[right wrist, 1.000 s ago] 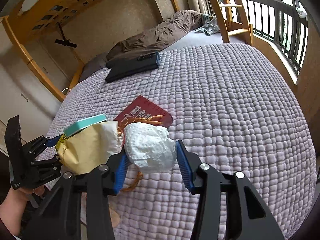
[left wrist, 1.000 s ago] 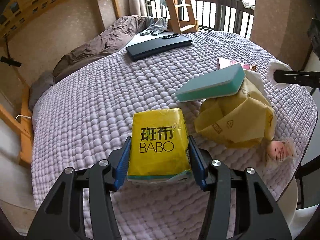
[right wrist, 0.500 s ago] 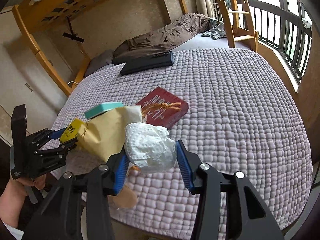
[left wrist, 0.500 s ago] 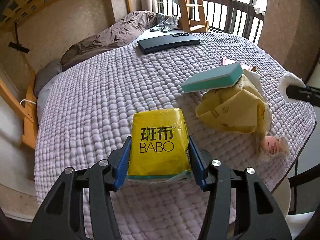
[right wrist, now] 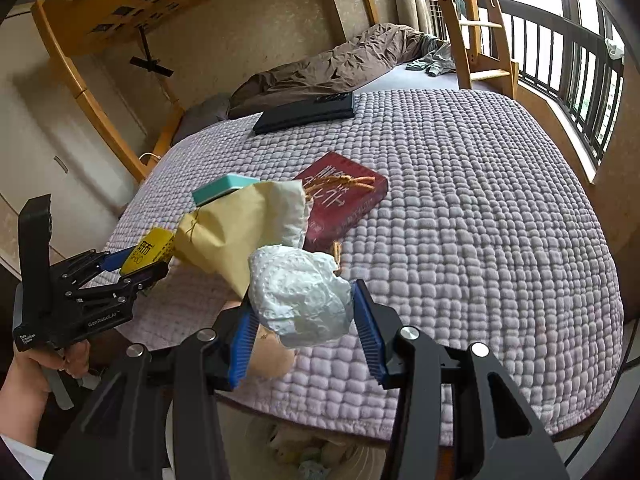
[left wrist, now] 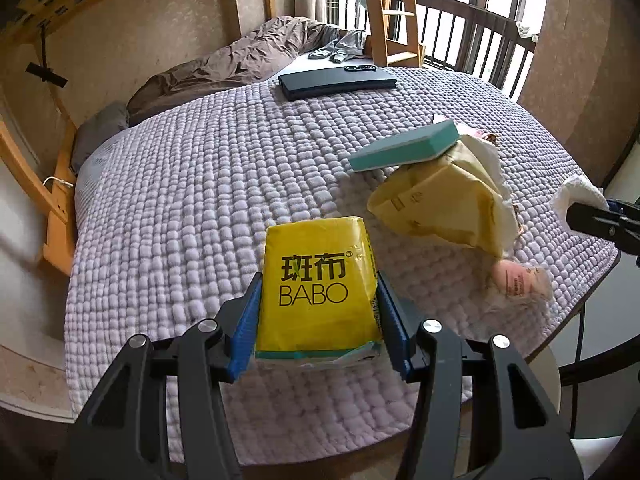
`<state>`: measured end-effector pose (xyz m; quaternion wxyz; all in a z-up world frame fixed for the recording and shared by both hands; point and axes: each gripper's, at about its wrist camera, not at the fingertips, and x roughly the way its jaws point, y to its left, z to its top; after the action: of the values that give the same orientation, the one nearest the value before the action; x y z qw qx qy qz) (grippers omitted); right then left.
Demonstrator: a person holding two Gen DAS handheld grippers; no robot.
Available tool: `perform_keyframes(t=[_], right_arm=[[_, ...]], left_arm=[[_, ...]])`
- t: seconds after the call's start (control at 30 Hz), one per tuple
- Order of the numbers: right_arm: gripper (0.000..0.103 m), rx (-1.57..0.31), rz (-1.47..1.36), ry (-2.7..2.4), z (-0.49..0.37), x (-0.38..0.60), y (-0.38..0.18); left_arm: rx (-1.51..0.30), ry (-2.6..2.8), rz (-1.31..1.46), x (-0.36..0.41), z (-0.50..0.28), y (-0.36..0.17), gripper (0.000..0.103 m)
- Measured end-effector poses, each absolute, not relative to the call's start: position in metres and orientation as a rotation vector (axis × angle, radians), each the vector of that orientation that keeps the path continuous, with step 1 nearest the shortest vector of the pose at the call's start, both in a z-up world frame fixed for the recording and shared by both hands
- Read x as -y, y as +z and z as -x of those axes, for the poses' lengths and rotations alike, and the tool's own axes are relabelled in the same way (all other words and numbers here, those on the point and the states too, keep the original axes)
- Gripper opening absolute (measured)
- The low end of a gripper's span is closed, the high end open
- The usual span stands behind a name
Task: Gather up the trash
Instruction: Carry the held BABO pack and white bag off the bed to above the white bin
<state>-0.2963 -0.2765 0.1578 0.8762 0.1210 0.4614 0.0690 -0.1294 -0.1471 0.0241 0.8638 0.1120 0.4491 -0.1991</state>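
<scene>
**Holding two trash items above the quilted bed**

Clamping a yellow tissue pack [left wrist: 318, 286] between its blue pads, the left gripper [left wrist: 318, 322] has its jaws closed against the pack's two long sides. The pack, printed "BABO", sits upright between the fingers, above the lilac quilt [left wrist: 192, 208].

The right gripper [right wrist: 304, 320] is closed on a crumpled white tissue wad [right wrist: 300, 294]. The wad fills the gap between the pads and bulges forward past them. This gripper is positioned over the near edge of the bed, and an open trash bin [right wrist: 312, 454] with waste inside lies directly below it.

Remaining items on the quilt:
- A yellow paper bag [left wrist: 440, 204] lies crumpled, with white paper showing at its far side.
- A teal box [left wrist: 404, 146] rests tilted on top of the bag.
- A dark red book [right wrist: 346, 196] lies just beyond the bag, with a tan cord across its cover.
- A pink wrapper [left wrist: 516, 284] lies near the bed edge, just beside the bag.
- A black flat case [left wrist: 338, 82] lies at the far side, well apart from the rest.
</scene>
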Motion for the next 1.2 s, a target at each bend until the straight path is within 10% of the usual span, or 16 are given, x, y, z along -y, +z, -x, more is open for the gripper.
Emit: perform_keyframes(t=[1.2], right_arm=[[0.045, -0.997, -0.233, 0.217, 0.357, 0.229, 0.162]], left_arm=[[-0.928, -0.396, -0.26, 0.153, 0.184, 0.036, 0.055]])
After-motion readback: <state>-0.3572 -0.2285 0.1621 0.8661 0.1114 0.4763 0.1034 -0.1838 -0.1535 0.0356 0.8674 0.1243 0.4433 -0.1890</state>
